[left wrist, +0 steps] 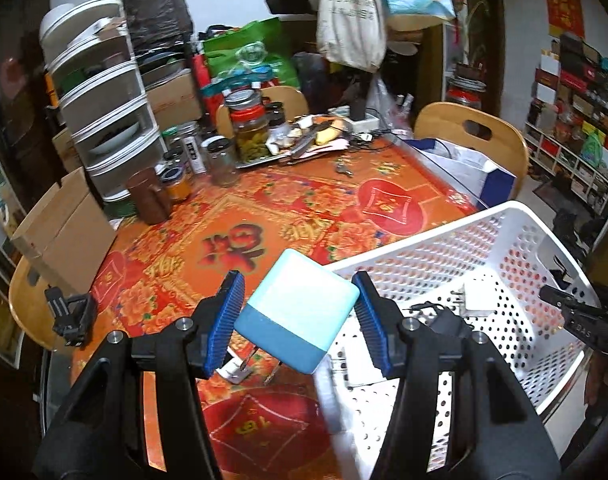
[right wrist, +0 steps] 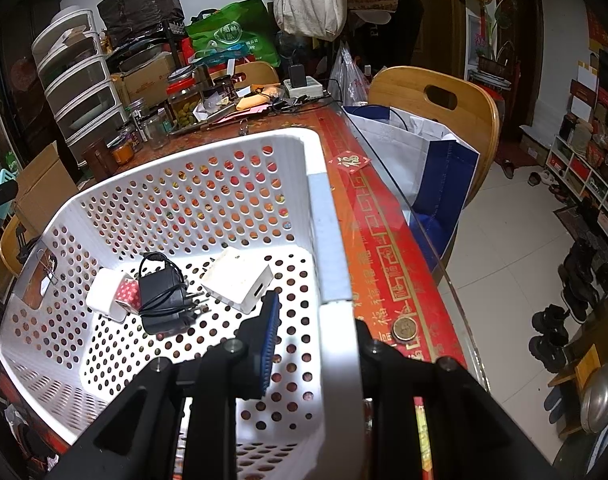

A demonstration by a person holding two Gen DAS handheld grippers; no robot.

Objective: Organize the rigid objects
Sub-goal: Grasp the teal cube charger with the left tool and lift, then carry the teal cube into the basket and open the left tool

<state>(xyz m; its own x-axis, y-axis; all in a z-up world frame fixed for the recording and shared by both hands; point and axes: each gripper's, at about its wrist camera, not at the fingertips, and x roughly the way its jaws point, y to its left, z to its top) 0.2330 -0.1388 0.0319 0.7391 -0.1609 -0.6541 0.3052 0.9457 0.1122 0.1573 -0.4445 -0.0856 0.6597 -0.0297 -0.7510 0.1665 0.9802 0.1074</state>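
My left gripper [left wrist: 298, 320] is shut on a two-tone blue charger block [left wrist: 300, 312], held above the table beside the near-left corner of the white perforated basket [left wrist: 503, 224]. Its metal plug prongs [left wrist: 250, 360] point down. My right gripper [right wrist: 315, 344] is shut on the basket's right wall [right wrist: 327, 264]; one blue pad [right wrist: 268, 340] is inside, the other finger is hidden outside. In the basket lie a black adapter with cable [right wrist: 164, 296], a white charger [right wrist: 238, 278] and a white block with a red dotted end [right wrist: 114, 294].
The table has a red-orange patterned cloth [left wrist: 232, 216]. Jars [left wrist: 248, 132], a drawer tower [left wrist: 104, 92] and clutter stand at the back. Wooden chairs [right wrist: 435, 96] and a white-blue bag [right wrist: 431, 148] are at the right. A coin [right wrist: 403, 328] lies by the basket.
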